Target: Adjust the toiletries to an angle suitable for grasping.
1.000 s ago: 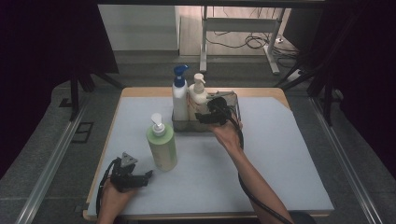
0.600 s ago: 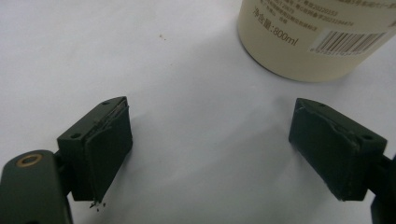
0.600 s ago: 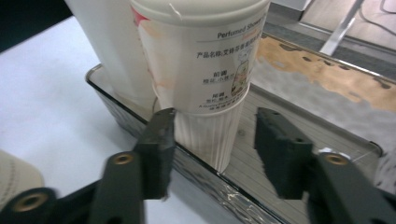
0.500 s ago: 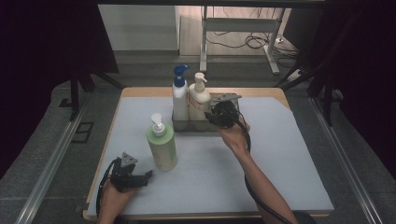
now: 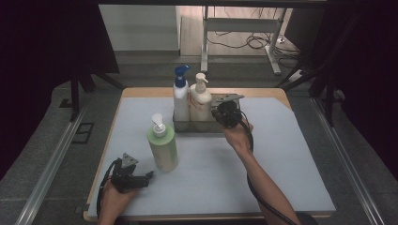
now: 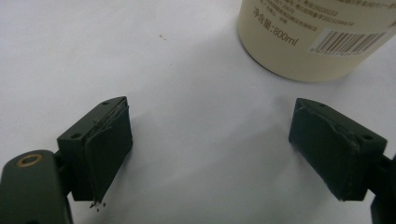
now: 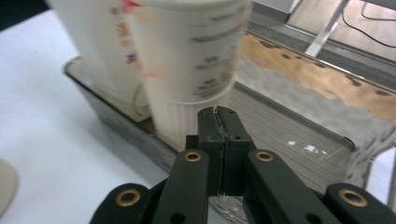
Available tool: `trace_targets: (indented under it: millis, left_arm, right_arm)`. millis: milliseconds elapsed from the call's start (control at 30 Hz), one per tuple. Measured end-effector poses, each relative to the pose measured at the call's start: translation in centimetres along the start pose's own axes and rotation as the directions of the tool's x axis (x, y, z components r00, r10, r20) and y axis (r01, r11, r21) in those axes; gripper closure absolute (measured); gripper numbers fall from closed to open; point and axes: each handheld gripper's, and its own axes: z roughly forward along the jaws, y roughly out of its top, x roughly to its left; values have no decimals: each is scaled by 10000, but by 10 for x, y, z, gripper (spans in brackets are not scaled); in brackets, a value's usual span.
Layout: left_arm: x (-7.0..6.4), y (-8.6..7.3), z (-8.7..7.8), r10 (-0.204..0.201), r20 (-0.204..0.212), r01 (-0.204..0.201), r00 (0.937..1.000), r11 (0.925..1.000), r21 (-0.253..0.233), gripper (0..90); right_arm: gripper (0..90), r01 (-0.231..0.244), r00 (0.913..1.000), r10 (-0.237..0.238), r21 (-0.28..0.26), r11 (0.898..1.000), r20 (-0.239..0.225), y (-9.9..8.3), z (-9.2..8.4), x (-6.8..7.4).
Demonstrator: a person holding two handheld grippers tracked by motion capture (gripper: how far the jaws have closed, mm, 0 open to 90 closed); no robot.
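A green pump bottle [image 5: 162,145] stands on the white mat. A white bottle with a blue pump [image 5: 180,101] and a cream pump bottle [image 5: 201,101] stand in a metal tray [image 5: 211,126] at the back. My right gripper [image 5: 219,116] hovers at the tray's right part, beside the cream bottle [image 7: 191,60]. Its jaws have just been closing and now meet, right gripper [image 7: 218,116] shut with nothing between them. My left gripper [image 5: 149,176] rests at the front left, open, left gripper [image 6: 210,149] facing the green bottle's base [image 6: 317,42].
The tray's floor [image 7: 289,135] right of the bottles is bare metal. The mat [image 5: 281,159] covers most of the wooden table; its wood edge shows behind the tray. A desk frame and cables lie beyond the table.
The right gripper has drawn back slightly to the right from the cream bottle and its jaws have closed. The left gripper has stayed still.
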Motion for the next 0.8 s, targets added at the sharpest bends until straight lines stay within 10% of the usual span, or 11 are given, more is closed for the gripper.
trace_targets:
  millis: [800]
  left_arm:
    - [0,0,0,-5,6,5,10000,10000,-2,133]
  right_arm:
    - [895,-433,9990,439,651,9969,-80,-4,35,-7]
